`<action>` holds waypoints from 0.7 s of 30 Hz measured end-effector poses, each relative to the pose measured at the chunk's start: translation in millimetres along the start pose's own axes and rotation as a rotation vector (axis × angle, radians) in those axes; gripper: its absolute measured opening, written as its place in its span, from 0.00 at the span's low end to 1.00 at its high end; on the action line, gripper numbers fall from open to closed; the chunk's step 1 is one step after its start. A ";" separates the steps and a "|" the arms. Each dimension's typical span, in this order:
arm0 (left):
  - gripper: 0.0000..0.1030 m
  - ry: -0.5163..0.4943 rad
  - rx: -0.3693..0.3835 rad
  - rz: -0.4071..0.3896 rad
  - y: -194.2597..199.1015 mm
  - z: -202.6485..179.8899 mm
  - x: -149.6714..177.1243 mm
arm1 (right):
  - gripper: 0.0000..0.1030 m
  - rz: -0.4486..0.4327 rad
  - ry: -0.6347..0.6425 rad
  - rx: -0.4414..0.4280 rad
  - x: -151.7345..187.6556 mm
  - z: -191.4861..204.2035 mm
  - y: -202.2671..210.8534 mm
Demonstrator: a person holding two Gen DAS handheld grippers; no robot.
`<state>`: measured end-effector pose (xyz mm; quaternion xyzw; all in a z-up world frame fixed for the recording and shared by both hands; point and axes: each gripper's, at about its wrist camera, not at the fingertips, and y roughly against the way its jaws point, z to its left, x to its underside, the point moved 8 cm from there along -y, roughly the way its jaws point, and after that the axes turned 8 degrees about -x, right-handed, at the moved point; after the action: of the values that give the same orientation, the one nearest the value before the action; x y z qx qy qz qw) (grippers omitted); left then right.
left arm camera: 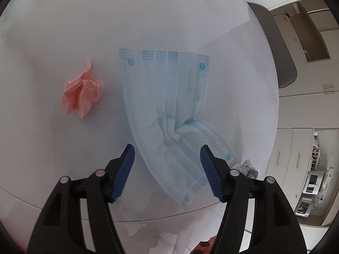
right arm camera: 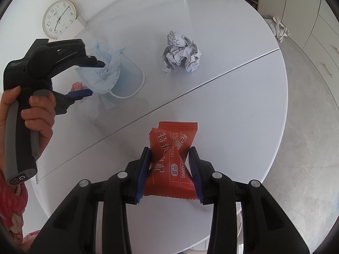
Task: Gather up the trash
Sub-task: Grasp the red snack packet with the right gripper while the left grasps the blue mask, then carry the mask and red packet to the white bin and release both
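Note:
A light blue face mask (left arm camera: 169,105) lies crumpled between the fingers of my left gripper (left arm camera: 167,148), which stands open over the white round table (left arm camera: 63,158); the blue pads do not press on it. The right wrist view shows the same mask (right arm camera: 99,76) against the upper finger of the left gripper (right arm camera: 95,78). A crumpled pink paper (left arm camera: 82,93) lies to the mask's left. My right gripper (right arm camera: 169,150) is shut on a red snack packet (right arm camera: 175,131) just above the table. A crumpled printed paper ball (right arm camera: 182,55) sits further out on the table.
A person's hand (right arm camera: 36,114) holds the left gripper's handle. A round clock (right arm camera: 59,19) rests at the table's far left edge. A seam (right arm camera: 211,82) crosses the tabletop. A grey chair (left arm camera: 273,42) stands beyond the table, with cabinets (left arm camera: 296,152) behind it.

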<state>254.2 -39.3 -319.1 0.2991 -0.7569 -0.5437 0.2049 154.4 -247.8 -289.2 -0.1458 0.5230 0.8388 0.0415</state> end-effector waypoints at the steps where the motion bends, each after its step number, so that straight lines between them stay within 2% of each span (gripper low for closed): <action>1: 0.60 0.008 0.000 0.008 -2.9 -0.2 0.5 | 0.37 0.000 0.001 0.000 -0.7 0.4 0.6; 4: 0.57 0.019 -0.002 0.005 -5.4 -0.3 0.2 | 0.37 0.006 0.003 0.000 -1.2 0.0 -0.1; 7: 0.37 -0.013 -0.025 -0.025 -2.9 -2.2 -1.5 | 0.37 0.014 0.001 0.001 -0.4 -1.2 -1.6; 8: 0.26 -0.030 -0.034 -0.030 -2.3 -3.0 -2.1 | 0.37 0.015 0.000 0.002 -0.8 -1.2 -2.1; 9: 0.19 -0.045 -0.035 -0.031 -1.6 -3.5 -2.3 | 0.37 0.017 -0.001 0.002 -0.9 -1.4 -2.4; 12: 0.05 -0.077 -0.031 -0.041 3.4 -3.5 -2.3 | 0.37 0.017 -0.003 0.006 -1.0 -1.3 -2.5; 16: 0.03 -0.160 -0.043 -0.075 16.4 -3.3 1.8 | 0.37 0.013 -0.006 0.015 0.1 1.0 -0.5; 21: 0.02 -0.325 -0.086 -0.117 41.1 -4.3 18.4 | 0.37 0.005 -0.022 0.023 9.2 3.3 5.2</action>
<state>233.9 -45.2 -279.1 0.2419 -0.7374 -0.6277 0.0604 143.8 -247.9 -286.0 -0.1346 0.5327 0.8342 0.0467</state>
